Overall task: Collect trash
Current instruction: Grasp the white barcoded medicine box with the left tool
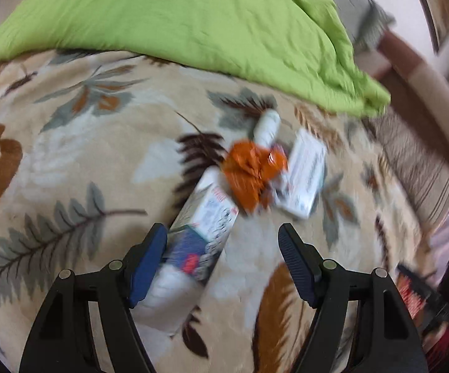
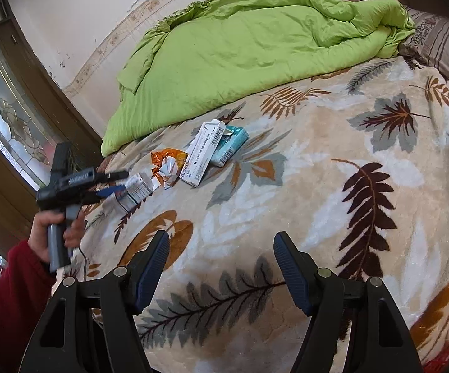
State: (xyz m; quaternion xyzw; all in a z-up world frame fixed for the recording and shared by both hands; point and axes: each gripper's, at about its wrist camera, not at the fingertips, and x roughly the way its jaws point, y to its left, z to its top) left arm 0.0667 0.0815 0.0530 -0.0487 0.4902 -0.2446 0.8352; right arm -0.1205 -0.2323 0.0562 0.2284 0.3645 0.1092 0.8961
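- On the bed's leaf-print blanket (image 2: 333,161), trash lies clustered: long white carton (image 1: 207,214), orange wrapper (image 1: 250,171).
- Left gripper (image 1: 222,242) released, straddling the carton's near end; its long axis runs away up-right.
- Right gripper (image 2: 221,258) released, empty, well apart.

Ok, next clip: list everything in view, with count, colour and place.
blanket: one, beige with leaf print, covering the bed
quilt: one, lime green, bunched at the far side
long carton: one, white, mid-blanket
teal pack: one, beside the long carton
orange wrapper: one, crumpled, left of the long carton
printed box: one, white and blue, at the left gripper's tips
left gripper: open, over the printed box
right gripper: open, nothing between its fingers
hand: one, red sleeve, holding the left gripper
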